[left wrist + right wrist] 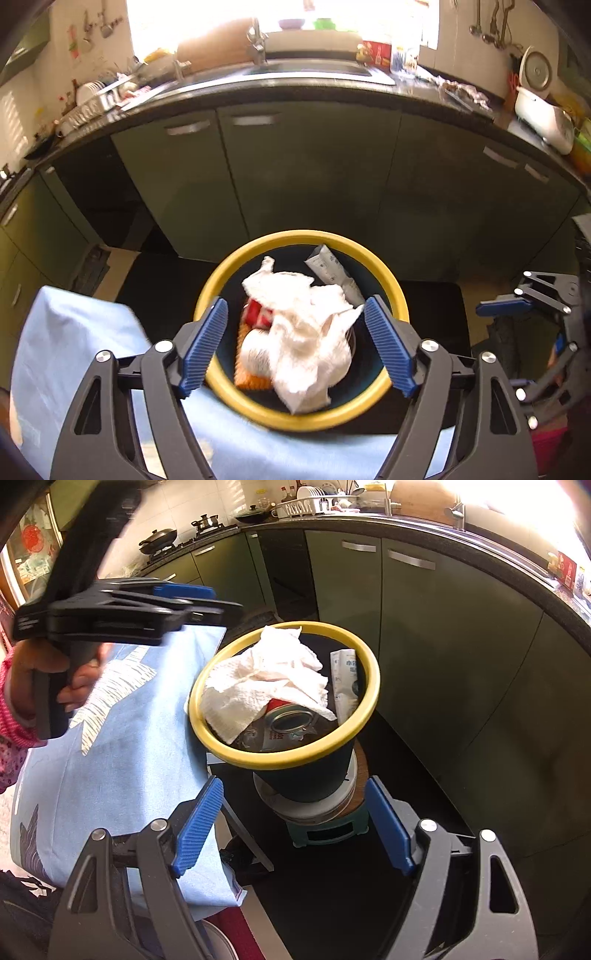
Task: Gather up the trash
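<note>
Left wrist view: I read the left claw as released, its blue ribbed pads spread wide on either side of the bin opening with nothing pressed between them. It hangs directly above the yellow-rimmed bin, pointing steeply down into it.

Bin contents, as I see them from this view:
- crumpled white paper towel, lying on top and touching neither pad;
- red can, partly covered by the towel;
- orange wrapper at the near side;
- grey-white carton leaning against the far wall.

Right wrist view: I read the right claw as released also, jaws wide apart and empty. It sits below and in front of the bin, well apart from the rim. From here the bin stands on a round white-and-wood base atop a small green stool. The towel drapes over the left part of the rim, and the can shows its open top beneath it.

A light blue cloth covers the table just beside the bin, on the left. A hand in a pink sleeve grips the left claw's handle at upper left. Dark green kitchen cabinets stand behind.
</note>
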Action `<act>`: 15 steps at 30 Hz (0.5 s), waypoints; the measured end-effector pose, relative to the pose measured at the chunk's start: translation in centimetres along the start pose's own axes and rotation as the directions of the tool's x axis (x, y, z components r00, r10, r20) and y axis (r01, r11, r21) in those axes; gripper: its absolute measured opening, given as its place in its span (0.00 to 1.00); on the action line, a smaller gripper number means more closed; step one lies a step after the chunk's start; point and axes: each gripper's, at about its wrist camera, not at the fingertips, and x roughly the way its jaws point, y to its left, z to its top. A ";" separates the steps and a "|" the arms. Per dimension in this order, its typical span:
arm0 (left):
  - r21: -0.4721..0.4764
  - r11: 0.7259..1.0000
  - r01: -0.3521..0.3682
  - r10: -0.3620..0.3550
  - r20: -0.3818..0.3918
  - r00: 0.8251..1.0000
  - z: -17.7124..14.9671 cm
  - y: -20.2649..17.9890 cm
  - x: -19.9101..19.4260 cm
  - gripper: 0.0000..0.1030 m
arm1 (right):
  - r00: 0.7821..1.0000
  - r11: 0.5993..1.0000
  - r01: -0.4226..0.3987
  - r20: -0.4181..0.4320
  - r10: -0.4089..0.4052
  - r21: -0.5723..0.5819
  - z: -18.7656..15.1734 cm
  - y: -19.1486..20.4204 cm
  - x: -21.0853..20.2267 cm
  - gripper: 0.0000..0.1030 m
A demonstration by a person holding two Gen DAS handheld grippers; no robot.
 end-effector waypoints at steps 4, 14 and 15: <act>-0.061 0.998 -0.014 0.018 0.066 0.998 -2.4 1.3 -4.6 0.88 | 1.000 1.000 -0.009 -0.003 0.009 -0.022 0.2 1.0 0.1 0.73; -0.311 0.937 -0.160 0.211 0.136 0.968 -13.3 5.0 -16.2 0.95 | 1.000 0.994 -0.024 -0.002 0.024 -0.103 0.3 4.9 0.2 0.84; -0.341 0.923 -0.178 0.235 0.133 0.963 -14.6 5.3 -17.3 0.95 | 1.000 0.994 -0.024 -0.001 0.024 -0.111 0.3 5.3 0.2 0.86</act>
